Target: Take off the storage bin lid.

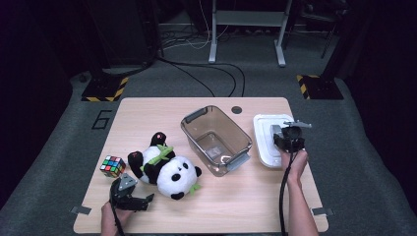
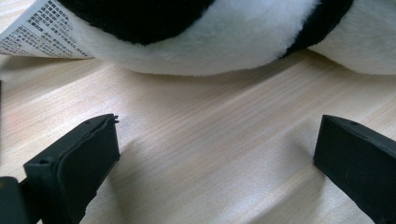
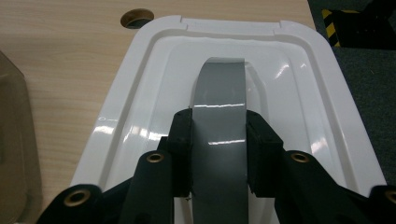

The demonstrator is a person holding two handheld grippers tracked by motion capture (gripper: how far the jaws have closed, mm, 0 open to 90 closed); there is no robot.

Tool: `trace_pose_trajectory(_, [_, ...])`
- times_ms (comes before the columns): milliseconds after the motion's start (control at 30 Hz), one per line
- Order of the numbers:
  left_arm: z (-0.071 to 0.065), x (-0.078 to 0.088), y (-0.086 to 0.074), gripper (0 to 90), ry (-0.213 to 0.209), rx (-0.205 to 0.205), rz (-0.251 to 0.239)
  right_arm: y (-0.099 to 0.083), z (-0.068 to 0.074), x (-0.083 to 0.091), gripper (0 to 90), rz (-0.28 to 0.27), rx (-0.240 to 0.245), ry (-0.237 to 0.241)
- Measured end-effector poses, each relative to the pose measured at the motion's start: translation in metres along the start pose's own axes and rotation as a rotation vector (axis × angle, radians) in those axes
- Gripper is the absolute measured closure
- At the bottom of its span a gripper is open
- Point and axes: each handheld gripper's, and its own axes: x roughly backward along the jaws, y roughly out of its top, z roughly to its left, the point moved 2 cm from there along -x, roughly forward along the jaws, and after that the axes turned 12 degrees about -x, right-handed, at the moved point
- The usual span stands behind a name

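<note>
My right gripper is shut on a roll of grey tape, its pads pressing the roll's two flat sides. It holds the roll upright just over a white lid lying at the table's right. My left gripper rests low at the front left, open, with bare wood between its jaws. A black-and-white panda plush lies just beyond it, not touched.
A clear plastic bin stands mid-table, left of the lid. A colour cube sits at the left by the panda's feet. The plush's printed label hangs near my left jaw. A cable hole lies beyond the bin.
</note>
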Motion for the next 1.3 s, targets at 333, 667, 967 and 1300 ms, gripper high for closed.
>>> trace_pose_trajectory(333, [0.0, 0.0, 0.0, 0.0, 0.0, 0.002, -0.001, -0.016, 0.001, -0.017, 67.3, 0.023, -0.005, -0.016])
trace_pose_trajectory(667, [0.0, 0.0, 0.0, 0.0, 0.0, 0.002, -0.001, -0.023, 0.0, -0.031, 67.2, 0.037, -0.022, -0.051])
trace_pose_trajectory(967, [0.0, 0.0, 0.0, 0.0, 0.0, 0.002, -0.001, -0.03, -0.002, -0.038, 66.9, 0.053, -0.015, -0.059])
trace_pose_trajectory(1300, [0.0, 0.0, 0.0, 0.0, 0.0, 0.002, -0.001, -0.031, -0.007, -0.032, 37.0, 0.077, -0.008, -0.028])
